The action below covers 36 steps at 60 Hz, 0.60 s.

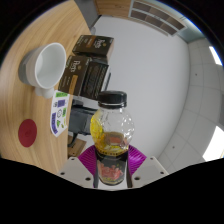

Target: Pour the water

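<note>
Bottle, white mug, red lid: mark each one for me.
bottle (112,128): gripper view, clear body, held between the fingers.
white mug (45,66): gripper view, inner wall.
red lid (29,132): gripper view, top face.

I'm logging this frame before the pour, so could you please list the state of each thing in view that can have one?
Gripper: shut on the bottle, a pad at each side.
Bottle: upright, black cap on, partly filled with yellowish liquid.
White cup: upright on the table, open at the top, contents not visible.
Dark boxes: closed, lying flat.
Small carton: standing, appears closed.
Red disc: lying flat on the table.
</note>
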Motion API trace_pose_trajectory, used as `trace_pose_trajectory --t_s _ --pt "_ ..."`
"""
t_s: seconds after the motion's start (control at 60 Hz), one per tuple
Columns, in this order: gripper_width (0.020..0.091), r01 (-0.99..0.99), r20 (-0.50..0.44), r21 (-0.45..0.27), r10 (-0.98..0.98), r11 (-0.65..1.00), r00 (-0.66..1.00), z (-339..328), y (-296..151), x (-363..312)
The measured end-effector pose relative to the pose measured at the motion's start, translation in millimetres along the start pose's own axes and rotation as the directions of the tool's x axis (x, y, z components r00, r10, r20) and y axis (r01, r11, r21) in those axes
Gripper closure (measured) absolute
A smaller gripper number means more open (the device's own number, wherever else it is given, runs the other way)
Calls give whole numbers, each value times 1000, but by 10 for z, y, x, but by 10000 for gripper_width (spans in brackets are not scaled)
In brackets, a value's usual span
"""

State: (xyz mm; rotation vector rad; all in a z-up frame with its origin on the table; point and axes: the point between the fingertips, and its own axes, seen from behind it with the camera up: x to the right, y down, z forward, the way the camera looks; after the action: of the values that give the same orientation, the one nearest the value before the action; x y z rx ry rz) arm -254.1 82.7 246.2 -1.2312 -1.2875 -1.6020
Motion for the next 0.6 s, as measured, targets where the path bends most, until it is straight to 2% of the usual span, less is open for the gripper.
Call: trace_pose_trajectory --t_s 0.2,0.367,0.483,0.6 --pt "730 349 -17 105 -349 931 937 20 -652 -365" --pt "729 382 28 129 -389 915 921 40 -753 -557" --pt "728 224 88 128 -236 966 968 27 -658 -507" --pt "729 -194 197 83 175 977 965 -58 -510 -354"
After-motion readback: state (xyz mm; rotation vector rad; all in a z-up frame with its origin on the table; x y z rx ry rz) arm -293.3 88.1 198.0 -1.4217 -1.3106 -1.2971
